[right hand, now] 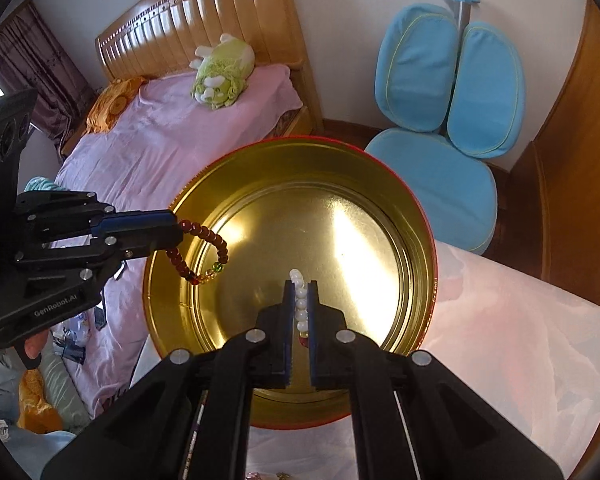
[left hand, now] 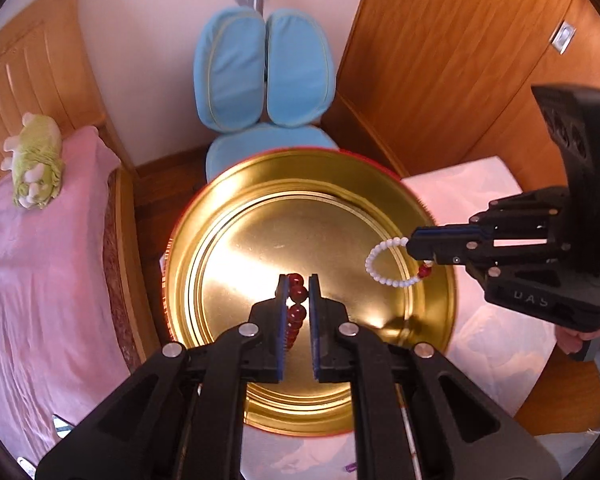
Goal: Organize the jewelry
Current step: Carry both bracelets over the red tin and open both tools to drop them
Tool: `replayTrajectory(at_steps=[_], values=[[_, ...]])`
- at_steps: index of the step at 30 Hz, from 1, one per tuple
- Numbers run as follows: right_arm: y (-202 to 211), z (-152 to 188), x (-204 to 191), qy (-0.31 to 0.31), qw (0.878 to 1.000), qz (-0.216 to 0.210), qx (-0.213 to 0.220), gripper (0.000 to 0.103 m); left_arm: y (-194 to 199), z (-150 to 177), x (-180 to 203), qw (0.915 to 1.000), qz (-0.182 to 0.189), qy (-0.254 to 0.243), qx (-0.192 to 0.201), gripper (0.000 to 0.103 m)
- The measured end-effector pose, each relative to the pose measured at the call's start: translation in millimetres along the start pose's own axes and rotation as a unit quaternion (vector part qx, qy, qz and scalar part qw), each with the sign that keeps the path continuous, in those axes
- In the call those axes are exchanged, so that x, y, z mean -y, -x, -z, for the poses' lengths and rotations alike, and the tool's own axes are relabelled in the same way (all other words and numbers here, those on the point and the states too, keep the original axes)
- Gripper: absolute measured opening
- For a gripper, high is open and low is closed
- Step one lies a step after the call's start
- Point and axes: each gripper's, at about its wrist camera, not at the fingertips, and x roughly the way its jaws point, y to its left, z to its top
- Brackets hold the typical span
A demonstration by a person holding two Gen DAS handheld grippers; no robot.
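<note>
A round gold tin (left hand: pixel 260 240) with a red outer rim sits open below both grippers; it also shows in the right wrist view (right hand: pixel 360 208). My left gripper (left hand: pixel 298 282) is shut on a dark red bead bracelet (left hand: pixel 298 292) and holds it over the tin; in the right wrist view that bracelet (right hand: pixel 204 252) hangs from the left gripper (right hand: pixel 176 232) at the tin's left rim. My right gripper (right hand: pixel 300 286) is shut on a white bead bracelet (right hand: pixel 301 300), which hangs from it (left hand: pixel 414 246) as a loop (left hand: pixel 380 264) over the tin's right side.
The tin rests on a white cloth-covered surface (right hand: pixel 520 340). A bed with a pink sheet (left hand: pixel 40 260) and a green plush toy (left hand: pixel 36 160) lies to the left. A blue chair (left hand: pixel 264 80) stands behind the tin, a wooden wardrobe (left hand: pixel 460 60) at the right.
</note>
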Motion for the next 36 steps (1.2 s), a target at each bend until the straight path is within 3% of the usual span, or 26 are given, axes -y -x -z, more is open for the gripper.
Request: replayTrajectory(at_steps=[5, 12, 36], values=[[-46.4, -6.0, 6.1, 0.005, 0.998, 0.006, -0.057, 0.007, -46.7, 0.2, -3.5, 0.998, -0.011, -0.014, -0.06, 0.01], [-75.4, 0.9, 6.9, 0.017, 0.996, 0.018, -0.088, 0.007, -81.8, 12.5, 0.3, 0.992, -0.05, -0.04, -0.109, 0.01], [-75.7, 4.9, 2.2, 0.024, 0.996, 0.02, -0.089, 0.007, -83.4, 13.3, 0.0, 0.9915, -0.061, -0.035, -0.109, 0.01]])
